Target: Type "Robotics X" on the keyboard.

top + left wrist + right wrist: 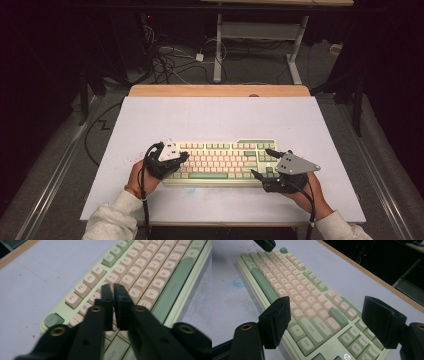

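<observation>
A keyboard (pixel 222 162) lies flat on the table (pixel 220 117), close to the near edge and about in the middle. The keyboard is a long, thin box of pale green plastic with rows of small, rounded keys. Most keys are cream, some are darker green, and the long space bar (pixel 172 285) is green too. The table top is smooth and white, with a strip of light wood along the far edge and a few tiny red specks near the keyboard's left end. The left gripper (pixel 167 159) hangs over the left end of the keyboard. In the left gripper view, its two black, blocky fingers (pixel 108 296) are almost pressed together, with just a thin gap, and they hold nothing; they sit above the keys near F and T. The right gripper (pixel 270 164) is at the right end of the keyboard, with a flat grey three-cornered plate on top. In the right gripper view, its black fingers (pixel 277 317) are spread wide and hold nothing, with the Enter and Shift keys between them. Both grippers are dull black with small brass rings.
</observation>
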